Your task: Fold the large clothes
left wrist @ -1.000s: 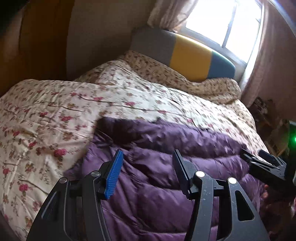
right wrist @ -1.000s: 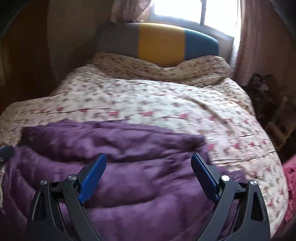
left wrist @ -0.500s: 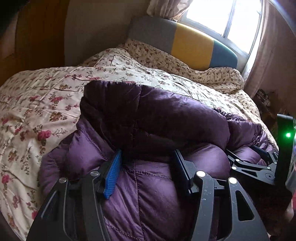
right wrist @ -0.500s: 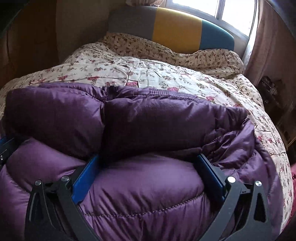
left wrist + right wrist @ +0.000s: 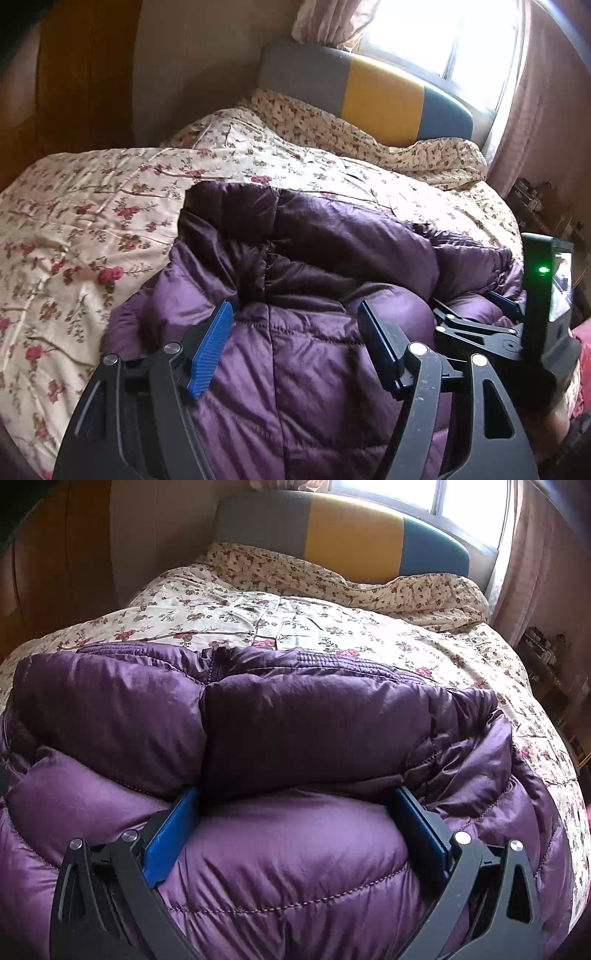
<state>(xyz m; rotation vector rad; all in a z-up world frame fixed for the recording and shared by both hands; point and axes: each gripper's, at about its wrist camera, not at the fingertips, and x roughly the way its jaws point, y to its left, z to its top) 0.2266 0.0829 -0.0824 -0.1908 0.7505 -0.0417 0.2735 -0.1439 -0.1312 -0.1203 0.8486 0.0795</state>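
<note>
Folding purple puffer jacket (image 5: 295, 716) on bed (image 5: 332, 627): one fold made, bundle loose; both grippers' jaws open, pressing padding

Purple puffer jacket (image 5: 295, 738) between spread jaws of right gripper (image 5: 295, 805)

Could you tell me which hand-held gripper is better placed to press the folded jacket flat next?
Probably the right hand-held gripper: its open fingers straddle the middle of the purple jacket, while the left hand-held gripper sits nearer one end.
</note>
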